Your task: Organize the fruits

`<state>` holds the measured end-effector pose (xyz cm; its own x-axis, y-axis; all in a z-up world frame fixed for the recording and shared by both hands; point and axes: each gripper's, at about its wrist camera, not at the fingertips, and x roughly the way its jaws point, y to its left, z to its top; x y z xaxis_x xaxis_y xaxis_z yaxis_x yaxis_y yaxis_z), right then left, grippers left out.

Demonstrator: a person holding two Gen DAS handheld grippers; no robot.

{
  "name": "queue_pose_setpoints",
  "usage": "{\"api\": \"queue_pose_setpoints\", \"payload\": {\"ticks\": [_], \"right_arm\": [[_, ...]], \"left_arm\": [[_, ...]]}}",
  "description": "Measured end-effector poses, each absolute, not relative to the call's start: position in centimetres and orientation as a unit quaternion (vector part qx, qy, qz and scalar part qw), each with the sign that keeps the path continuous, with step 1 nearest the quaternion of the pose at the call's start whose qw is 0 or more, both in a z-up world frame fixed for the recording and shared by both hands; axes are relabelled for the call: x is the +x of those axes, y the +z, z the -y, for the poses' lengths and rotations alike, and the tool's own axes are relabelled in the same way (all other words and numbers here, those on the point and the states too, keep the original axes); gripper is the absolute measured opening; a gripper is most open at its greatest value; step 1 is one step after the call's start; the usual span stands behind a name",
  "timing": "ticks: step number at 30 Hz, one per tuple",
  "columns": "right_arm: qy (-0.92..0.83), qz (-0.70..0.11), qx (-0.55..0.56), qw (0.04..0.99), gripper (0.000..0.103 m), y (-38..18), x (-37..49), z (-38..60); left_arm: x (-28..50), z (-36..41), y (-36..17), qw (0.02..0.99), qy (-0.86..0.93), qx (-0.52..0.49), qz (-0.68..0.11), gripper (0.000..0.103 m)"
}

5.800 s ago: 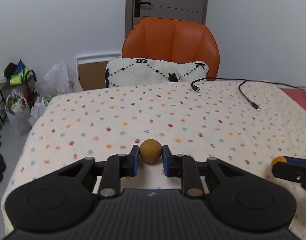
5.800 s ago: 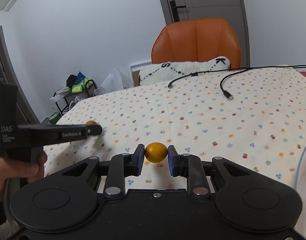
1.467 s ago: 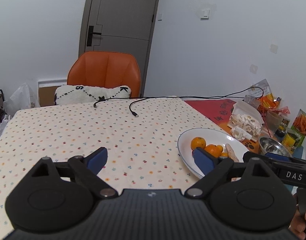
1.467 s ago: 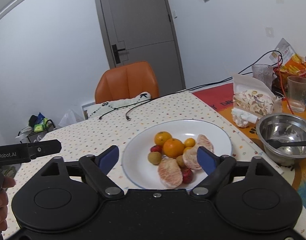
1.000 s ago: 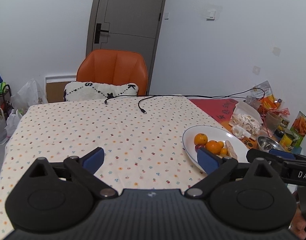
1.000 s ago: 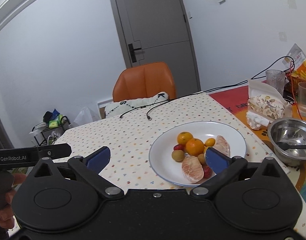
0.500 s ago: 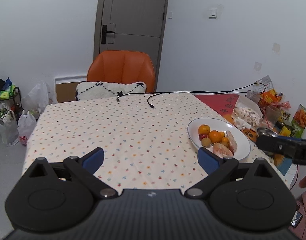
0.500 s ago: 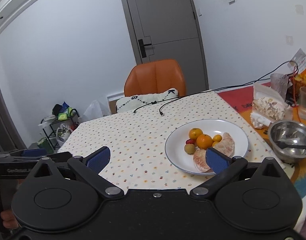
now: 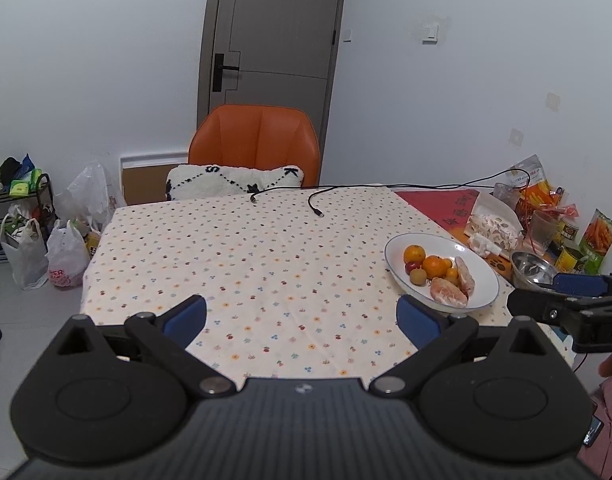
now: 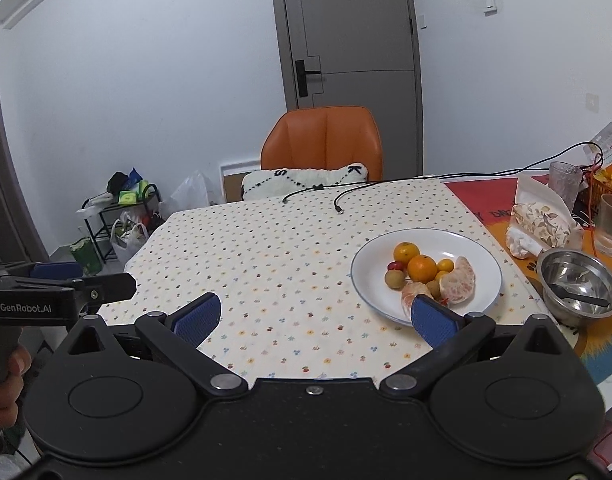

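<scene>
Currently, both handheld grippers are held above the near edge of a table covered by a flower-dotted tablecloth, and nothing is gripped by either. The left gripper is seen with its blue-padded fingers spread wide apart over bare cloth; the right gripper is likewise spread wide, its right pad overlapping the near rim of a white plate in the right wrist view. The fruits are gathered on that plate, toward the table's right side: two oranges, a smaller orange fruit, two brownish round fruits, a small red fruit, and two peeled citrus pieces, all clustered and touching. Just to the right of the plate a steel bowl with a dark utensil inside is seen. A black cable is draped across the far edge, beyond which an orange chair with a white cushion is placed.
</scene>
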<state>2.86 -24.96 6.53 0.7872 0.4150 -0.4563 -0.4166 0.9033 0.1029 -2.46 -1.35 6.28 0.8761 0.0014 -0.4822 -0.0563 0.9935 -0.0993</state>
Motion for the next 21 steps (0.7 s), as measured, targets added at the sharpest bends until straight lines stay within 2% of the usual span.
{"api": "queue_pose_setpoints", "payload": {"ticks": [21], "right_arm": [[0.216,-0.238,0.038,0.946,0.103,6.0,1.8,26.2]], "left_arm": [[-3.6,0.4,4.9,0.963,0.016,-0.057,-0.265,0.101]]}}
